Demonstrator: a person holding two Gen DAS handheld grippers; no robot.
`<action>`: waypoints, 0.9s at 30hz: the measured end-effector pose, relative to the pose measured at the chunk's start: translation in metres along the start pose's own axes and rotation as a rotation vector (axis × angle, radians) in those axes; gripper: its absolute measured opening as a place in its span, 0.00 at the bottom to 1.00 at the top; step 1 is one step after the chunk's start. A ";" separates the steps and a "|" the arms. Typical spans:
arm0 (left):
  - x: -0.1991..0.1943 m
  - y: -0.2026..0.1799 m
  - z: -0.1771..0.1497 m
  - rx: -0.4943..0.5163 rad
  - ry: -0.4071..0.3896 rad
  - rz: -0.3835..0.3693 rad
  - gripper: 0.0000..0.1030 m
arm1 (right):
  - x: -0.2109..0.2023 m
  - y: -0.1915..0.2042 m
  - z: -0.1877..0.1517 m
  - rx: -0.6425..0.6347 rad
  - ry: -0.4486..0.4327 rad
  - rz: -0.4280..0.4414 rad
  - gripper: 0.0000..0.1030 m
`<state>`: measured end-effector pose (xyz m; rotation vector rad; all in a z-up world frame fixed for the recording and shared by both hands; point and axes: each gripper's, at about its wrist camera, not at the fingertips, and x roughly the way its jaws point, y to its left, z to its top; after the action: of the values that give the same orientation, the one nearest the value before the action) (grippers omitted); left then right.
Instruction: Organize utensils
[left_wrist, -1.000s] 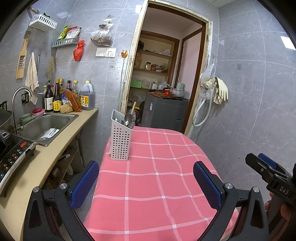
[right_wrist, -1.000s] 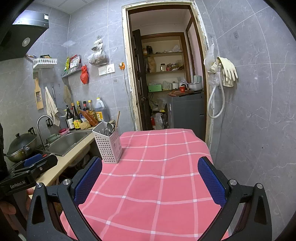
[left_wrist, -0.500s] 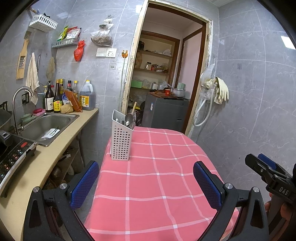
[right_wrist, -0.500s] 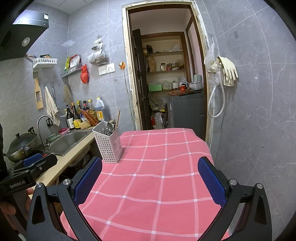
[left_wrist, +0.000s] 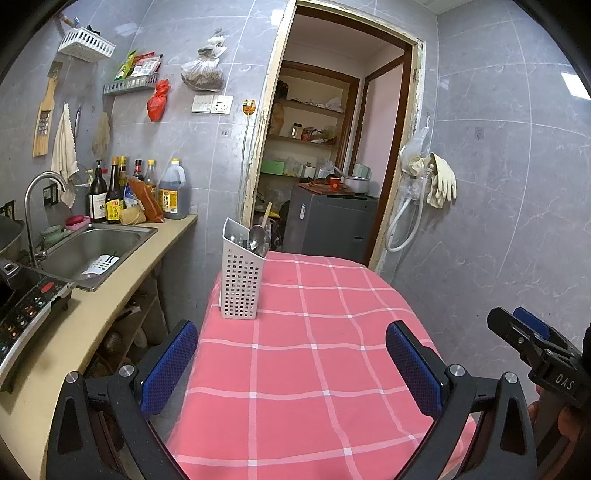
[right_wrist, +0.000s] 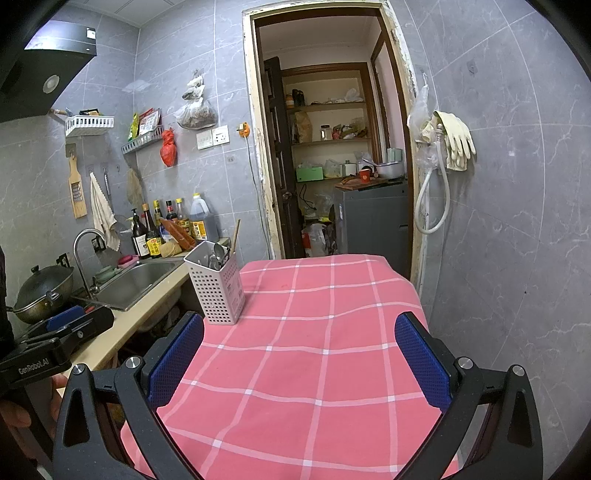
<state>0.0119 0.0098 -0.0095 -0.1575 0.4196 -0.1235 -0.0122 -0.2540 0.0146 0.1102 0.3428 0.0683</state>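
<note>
Clearly, both grippers are empty, their blue-padded fingers spread wide above the near end of the desk with its pink checked cloth. The left gripper and right gripper both look forward along that cloth; nothing lies between either pair of fingers.

Ahead of the fingers, at the far left edge of the desk, stands the white perforated holder, upright, well apart from both grippers. For the left gripper it sits nearly straight ahead of the left finger; for the right gripper it is ahead and further left. From its top lean a metal spoon and a wooden handle, along with other metal pieces packed behind them.

The utensils are probably light, stiff and slick, so the thin smooth shafts could twist or slide between the pads; a pinch across the exposed shaft just above the rim, closed squarely, looks safest. The holder itself is likely light plastic and may tip or skid on the cloth if a piece is pulled sideways rather than straight up.

Hidden things matter here. The lower parts of all utensils sit inside the holder, so their kinds and number cannot be told. No loose utensils show on the cloth. Each gripper's body cuts off the nearest strip of the desk.
</note>
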 end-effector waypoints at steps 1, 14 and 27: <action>0.001 -0.001 0.000 0.002 0.001 0.001 1.00 | 0.001 0.000 0.000 0.001 0.002 0.000 0.99; 0.002 -0.001 -0.001 -0.013 0.012 -0.005 1.00 | 0.001 -0.002 0.001 0.001 0.002 -0.001 0.99; 0.001 -0.004 -0.002 0.036 0.012 0.027 1.00 | 0.001 -0.002 0.001 0.001 0.005 0.003 0.99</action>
<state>0.0116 0.0055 -0.0114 -0.1157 0.4308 -0.1057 -0.0106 -0.2563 0.0151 0.1115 0.3480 0.0716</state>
